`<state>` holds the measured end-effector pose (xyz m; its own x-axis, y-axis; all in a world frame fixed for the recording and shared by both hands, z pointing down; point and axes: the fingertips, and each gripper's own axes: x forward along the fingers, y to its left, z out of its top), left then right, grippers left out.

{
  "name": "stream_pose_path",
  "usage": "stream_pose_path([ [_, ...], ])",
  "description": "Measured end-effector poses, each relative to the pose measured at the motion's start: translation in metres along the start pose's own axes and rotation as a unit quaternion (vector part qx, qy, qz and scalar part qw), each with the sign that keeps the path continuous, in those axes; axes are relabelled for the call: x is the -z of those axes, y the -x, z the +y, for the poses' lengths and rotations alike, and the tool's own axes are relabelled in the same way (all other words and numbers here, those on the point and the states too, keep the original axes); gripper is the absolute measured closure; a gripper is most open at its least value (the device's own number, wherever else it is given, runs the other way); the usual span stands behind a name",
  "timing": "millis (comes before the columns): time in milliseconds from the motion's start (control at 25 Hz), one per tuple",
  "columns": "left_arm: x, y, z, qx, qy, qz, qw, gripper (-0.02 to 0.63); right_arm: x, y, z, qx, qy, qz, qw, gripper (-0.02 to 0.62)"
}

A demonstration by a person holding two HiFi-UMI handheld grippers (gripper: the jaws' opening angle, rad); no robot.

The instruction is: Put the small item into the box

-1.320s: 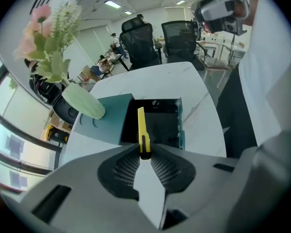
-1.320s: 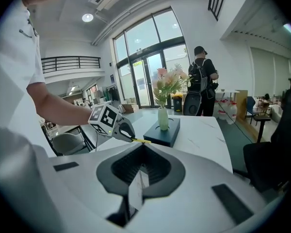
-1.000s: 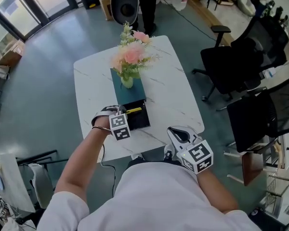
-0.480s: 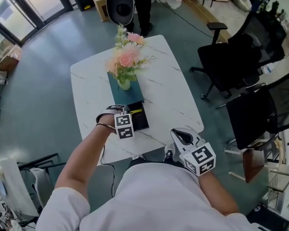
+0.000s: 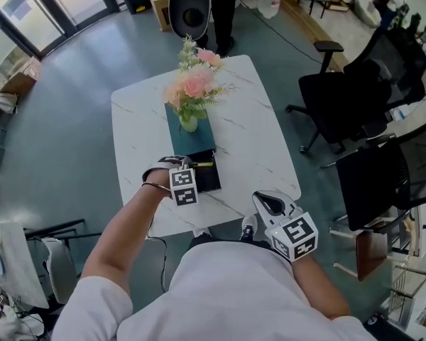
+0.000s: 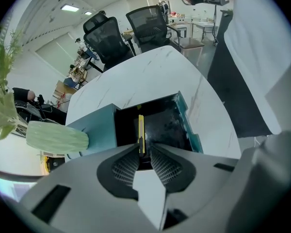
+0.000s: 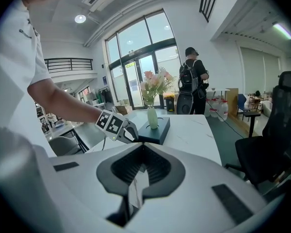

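- Easing its jaws narrowly apart, the left hand-held gripper (image 6: 144, 150) straddles the yellow item (image 6: 141, 130) without pinching it.
- The right hand-held gripper (image 7: 143, 148) is closed and empty.
- The item lies in the black box (image 6: 170, 125) on the bench (image 5: 248, 119).

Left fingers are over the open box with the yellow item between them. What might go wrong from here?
1. The left gripper has just been opening its fingers, but the yellow item sits between them, close against one finger. It may catch and drag out of the box when the gripper lifts.
2. The vase of flowers stands right beside the box, so a wide withdrawal might knock it.
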<state>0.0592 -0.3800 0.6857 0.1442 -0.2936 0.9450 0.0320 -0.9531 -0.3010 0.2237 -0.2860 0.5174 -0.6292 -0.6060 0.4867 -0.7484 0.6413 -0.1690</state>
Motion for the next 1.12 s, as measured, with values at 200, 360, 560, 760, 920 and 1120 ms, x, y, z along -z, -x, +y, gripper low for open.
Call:
stream_pose_path([
  [200,0.003,0.014,0.003,-0.018,0.047,-0.001,0.9987,0.523,-0.001,-0.005,0.002,-0.025,0.011,0.003,1.000,0.580],
  [360,-0.002,0.037,-0.001,-0.032,0.193,-0.034,0.9802,0.569,-0.002,-0.008,0.002,-0.054,0.025,0.005,0.998,0.580],
  [560,-0.010,0.072,-0.018,-0.070,0.337,-0.092,0.9343,0.591,-0.002,-0.013,0.005,-0.094,0.048,0.013,0.994,0.580],
  [760,-0.035,0.120,-0.028,-0.092,0.498,-0.208,0.8369,0.591,-0.003,-0.016,0.007,-0.137,0.068,0.016,0.988,0.580],
  [920,-0.057,0.144,-0.050,-0.102,0.524,-0.234,0.8124,0.591,0.000,-0.019,0.017,-0.173,0.083,0.023,0.981,0.580],
  [1120,-0.066,0.165,-0.080,-0.129,0.535,-0.237,0.8003,0.591,0.008,-0.022,0.037,-0.210,0.082,0.034,0.974,0.580],
])
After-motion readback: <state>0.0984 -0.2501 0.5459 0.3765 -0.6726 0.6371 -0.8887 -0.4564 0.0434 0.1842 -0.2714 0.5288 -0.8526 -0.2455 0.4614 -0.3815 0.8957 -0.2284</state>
